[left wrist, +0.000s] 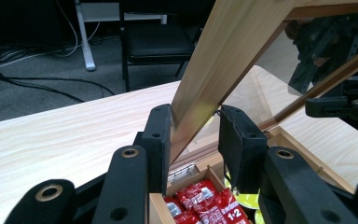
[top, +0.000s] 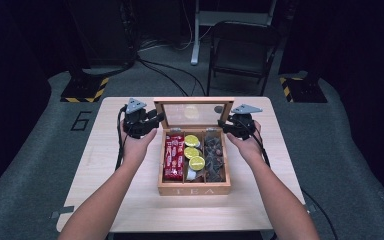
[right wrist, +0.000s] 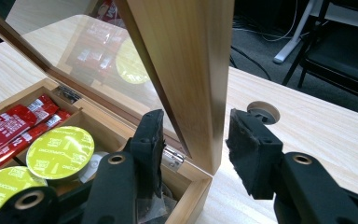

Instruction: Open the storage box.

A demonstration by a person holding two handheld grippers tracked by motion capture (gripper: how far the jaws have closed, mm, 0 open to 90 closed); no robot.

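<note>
High view: left gripper [top: 156,119] and right gripper [top: 223,123], jaws part-open, straddle the upright lid [top: 192,113] at 12 o'clock unclamped; next, I judge, pinch and lower it onto the tea box [top: 194,190].

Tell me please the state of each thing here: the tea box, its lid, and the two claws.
Tea box: open, three compartments filled.
Lid: raised, standing about upright on its hinges.
Left claw: jaws astride the lid's side frame; one pad touches the wood, the other stands off.
Right claw: jaws astride the lid's other side frame, gaps visible.

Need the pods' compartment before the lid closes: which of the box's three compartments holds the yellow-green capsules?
The middle compartment: round yellow-green capsules, with red packets to its left and dark wrapped pieces to its right.
</note>
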